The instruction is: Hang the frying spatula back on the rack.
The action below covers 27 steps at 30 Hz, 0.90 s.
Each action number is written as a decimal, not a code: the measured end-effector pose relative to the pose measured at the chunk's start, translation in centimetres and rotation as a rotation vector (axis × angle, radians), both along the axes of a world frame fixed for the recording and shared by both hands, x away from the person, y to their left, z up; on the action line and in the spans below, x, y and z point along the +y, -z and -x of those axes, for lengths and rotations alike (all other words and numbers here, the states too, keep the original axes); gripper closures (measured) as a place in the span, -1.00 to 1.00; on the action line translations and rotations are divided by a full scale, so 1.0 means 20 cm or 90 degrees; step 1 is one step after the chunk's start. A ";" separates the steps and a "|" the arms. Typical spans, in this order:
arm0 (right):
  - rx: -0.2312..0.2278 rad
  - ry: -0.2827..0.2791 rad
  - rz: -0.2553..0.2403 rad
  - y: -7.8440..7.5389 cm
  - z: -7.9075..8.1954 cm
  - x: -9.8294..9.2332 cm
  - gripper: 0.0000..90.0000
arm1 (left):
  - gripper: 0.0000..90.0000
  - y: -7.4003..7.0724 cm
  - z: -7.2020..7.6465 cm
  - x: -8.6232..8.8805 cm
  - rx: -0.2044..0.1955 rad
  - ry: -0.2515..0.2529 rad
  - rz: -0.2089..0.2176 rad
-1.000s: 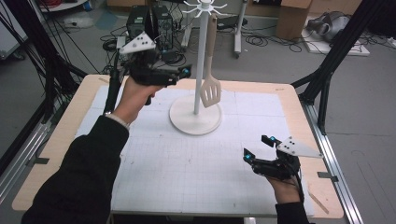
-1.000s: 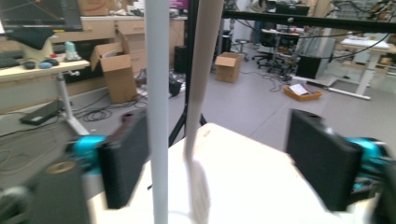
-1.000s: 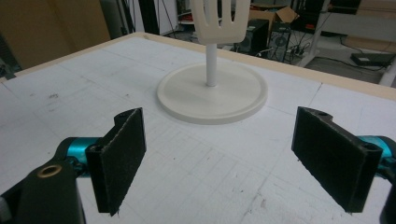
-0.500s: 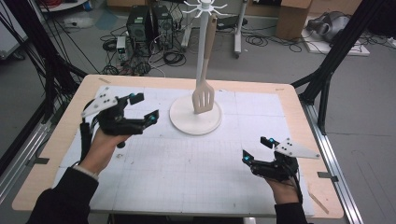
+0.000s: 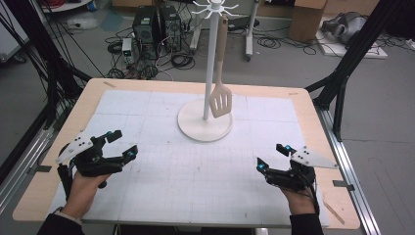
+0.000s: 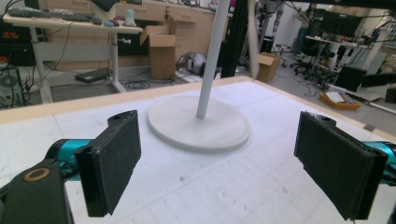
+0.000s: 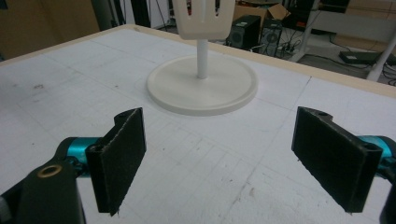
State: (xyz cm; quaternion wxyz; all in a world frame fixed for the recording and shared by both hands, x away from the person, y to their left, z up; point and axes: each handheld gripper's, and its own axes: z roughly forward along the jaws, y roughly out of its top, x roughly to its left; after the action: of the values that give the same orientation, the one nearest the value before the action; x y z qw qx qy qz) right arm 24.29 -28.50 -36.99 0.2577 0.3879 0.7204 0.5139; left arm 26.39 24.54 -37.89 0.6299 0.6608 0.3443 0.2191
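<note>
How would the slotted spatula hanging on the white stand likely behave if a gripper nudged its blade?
The spatula hangs from a hook by its handle end, blade clear of the stand's base, so it would probably swing. It looks rigid and light. The wide base suggests the stand stays upright.

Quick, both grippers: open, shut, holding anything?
Left gripper: open, holding nothing.
Right gripper: open, holding nothing.

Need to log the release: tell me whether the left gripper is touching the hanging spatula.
Apart. The high view shows the left gripper low at the table's near left, a wide stretch of mat between it and the spatula hanging on the stand.
</note>
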 end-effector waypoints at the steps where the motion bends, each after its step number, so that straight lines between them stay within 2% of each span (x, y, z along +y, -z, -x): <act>1: -0.001 0.000 0.003 0.00 0.01 0.00 -0.63 | -0.66 0.01 0.01 0.01 0.002 0.000 -0.003; 5: -0.001 0.004 0.016 0.01 0.04 0.00 -0.63 | -0.65 0.06 0.03 0.03 0.011 0.002 -0.003; 7: -0.001 0.010 0.018 0.01 0.05 -0.01 -0.63 | -0.65 0.06 0.04 0.03 0.008 0.004 -0.007; 12: -0.009 0.023 0.019 0.01 0.07 -0.01 -0.63 | -0.65 0.06 0.05 0.03 0.003 0.006 0.004; 23: -0.010 0.023 0.025 0.03 0.06 0.00 -0.63 | -0.64 0.05 0.06 0.04 0.000 0.000 0.015; 27: -0.009 0.024 0.023 0.03 0.06 0.00 -0.63 | -0.63 0.06 0.06 0.04 0.003 -0.005 0.011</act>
State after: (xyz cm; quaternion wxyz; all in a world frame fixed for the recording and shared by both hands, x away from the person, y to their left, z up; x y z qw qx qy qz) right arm 23.02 -28.51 -37.69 0.2794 0.3930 0.7204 0.4985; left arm 25.14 25.42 -39.00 0.6339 0.6544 0.3504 0.2172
